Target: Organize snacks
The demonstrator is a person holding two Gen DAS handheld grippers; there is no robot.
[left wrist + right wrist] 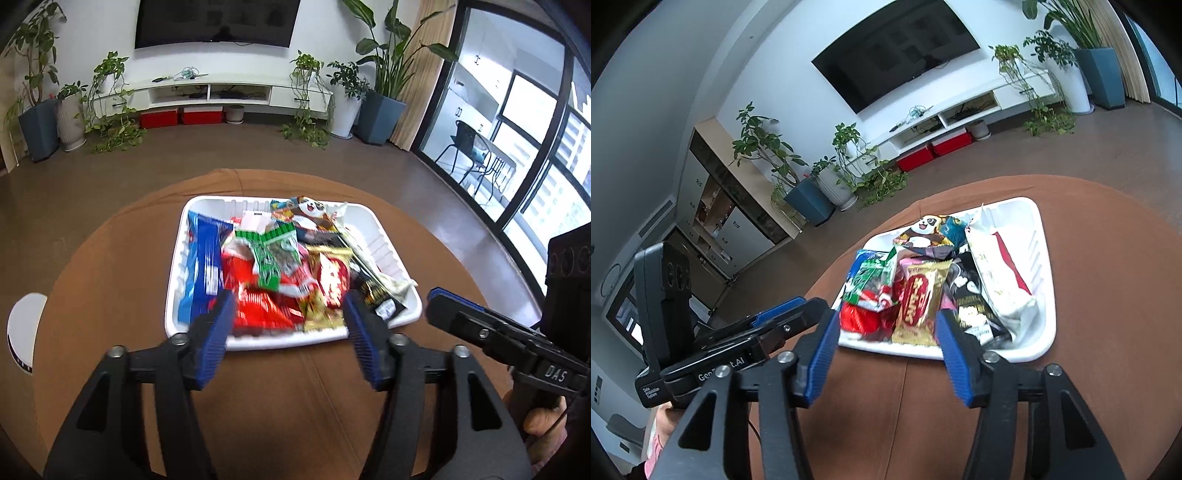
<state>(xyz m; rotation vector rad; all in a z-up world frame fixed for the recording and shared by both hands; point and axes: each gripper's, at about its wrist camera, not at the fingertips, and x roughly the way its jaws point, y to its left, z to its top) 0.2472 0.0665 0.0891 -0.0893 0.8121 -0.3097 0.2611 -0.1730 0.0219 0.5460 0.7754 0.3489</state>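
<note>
While resting on brown round table (110, 280) before television (218, 22) at twelve, white tray (364, 216) ran six-to-twelve; left gripper (290, 332) and right gripper (886, 343) spread, empty

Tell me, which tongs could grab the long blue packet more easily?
Probably the left tongs. They stand open and empty, and the blue packet lies along the tray's left side, close beside their left finger. The right tongs face the gold packet instead.

Both wrist views look steeply down, close, sharing the snack tray (380, 236).
</note>
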